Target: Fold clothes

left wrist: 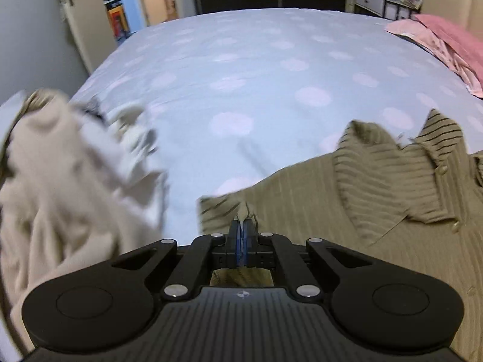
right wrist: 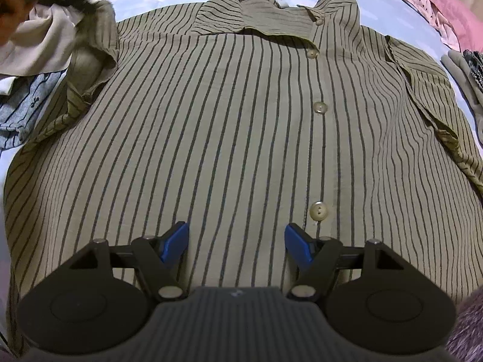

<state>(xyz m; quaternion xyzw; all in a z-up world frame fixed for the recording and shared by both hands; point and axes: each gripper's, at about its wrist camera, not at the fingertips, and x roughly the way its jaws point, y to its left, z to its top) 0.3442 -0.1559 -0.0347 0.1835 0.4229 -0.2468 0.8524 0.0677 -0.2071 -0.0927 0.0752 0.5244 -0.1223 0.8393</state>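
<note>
The striped shirt [right wrist: 241, 126] is laid flat, buttoned and collar away, on the dotted bed [left wrist: 241, 69], its hem being cut off below the right claw [right wrist: 237, 242], whose blue pads are held spread apart above the shirt's front with nothing between them. The left claw [left wrist: 241, 226] is pressed together on a pinched fold of the shirt's edge, though which part of the shirt is held cannot be told. Left of the shirt a beige garment [left wrist: 60, 175] is blurred, and pink clothes [left wrist: 446, 45] beyond it are cut off.
</note>
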